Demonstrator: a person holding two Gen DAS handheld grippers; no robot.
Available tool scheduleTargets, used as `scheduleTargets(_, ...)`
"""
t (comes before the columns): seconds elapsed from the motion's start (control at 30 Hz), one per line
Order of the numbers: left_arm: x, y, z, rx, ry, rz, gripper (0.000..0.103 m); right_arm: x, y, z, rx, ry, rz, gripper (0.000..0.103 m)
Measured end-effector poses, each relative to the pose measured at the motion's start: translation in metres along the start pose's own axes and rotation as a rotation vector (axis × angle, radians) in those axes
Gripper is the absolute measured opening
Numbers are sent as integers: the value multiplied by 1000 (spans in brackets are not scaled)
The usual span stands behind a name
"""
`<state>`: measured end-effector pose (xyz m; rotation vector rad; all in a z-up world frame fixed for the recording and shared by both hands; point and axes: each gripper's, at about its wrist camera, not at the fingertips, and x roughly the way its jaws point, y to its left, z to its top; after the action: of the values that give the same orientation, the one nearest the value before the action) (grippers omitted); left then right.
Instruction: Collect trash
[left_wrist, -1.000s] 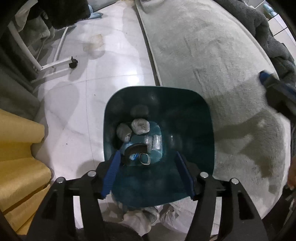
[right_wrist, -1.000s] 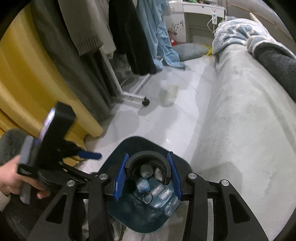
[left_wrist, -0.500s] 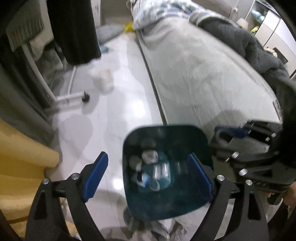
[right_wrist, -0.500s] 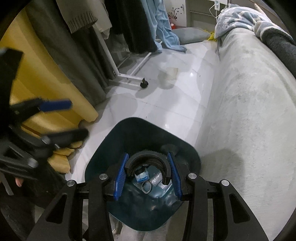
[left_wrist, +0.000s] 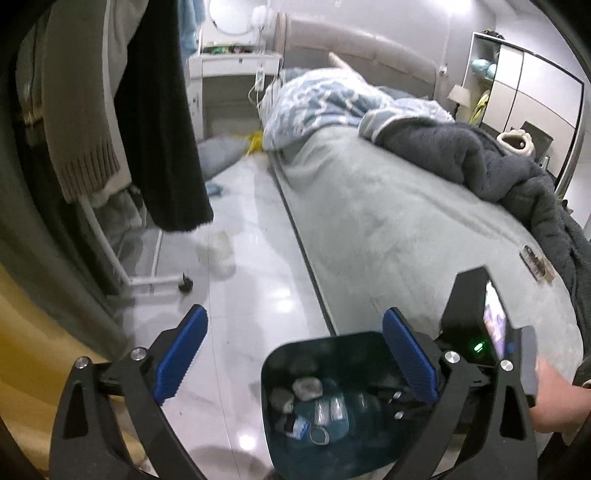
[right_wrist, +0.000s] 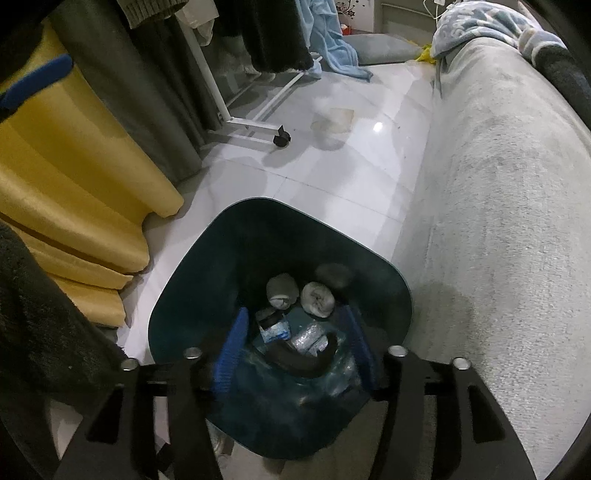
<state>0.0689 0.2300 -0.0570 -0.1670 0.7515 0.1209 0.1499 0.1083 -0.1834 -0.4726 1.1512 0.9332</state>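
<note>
Overhead, right tool (right_wrist: 295, 349) gaping, empty

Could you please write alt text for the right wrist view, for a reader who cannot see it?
The right hand-held gripper hangs over a dark teal bin holding crumpled tissues and a black ring, its blue fingers apart. The bin stands on white tile between a grey bed and yellow cushions.

Glossy white tiled floor (left_wrist: 255, 295) before me; grey-covered bed (left_wrist: 406, 229) to my right, padded headboard (left_wrist: 354, 48) beyond; clothes rack (right_wrist: 251, 125) and yellow curtain (right_wrist: 66, 173) to my left; white wardrobe (left_wrist: 532, 88) at the far wall.
</note>
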Motion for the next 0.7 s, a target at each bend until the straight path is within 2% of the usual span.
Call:
scheduleTargets(0.23,-16,-2,12,-20,-75,-29,98,-19,0,11,5,-41,-14,83)
scheduleTargets(0.37,-28,-10,17,-12,-124,-40,98,-35,1,15,5,-82,-20,90)
scheduleTargets(0.53,-37,-27,24,15,-163,-61,99,-60,6,10,-15,-152,-35,93)
scheduleTargets(0.7,-45,-43,30,32,-188,-76,99,-87,-7,1,-14,-218,-62,96)
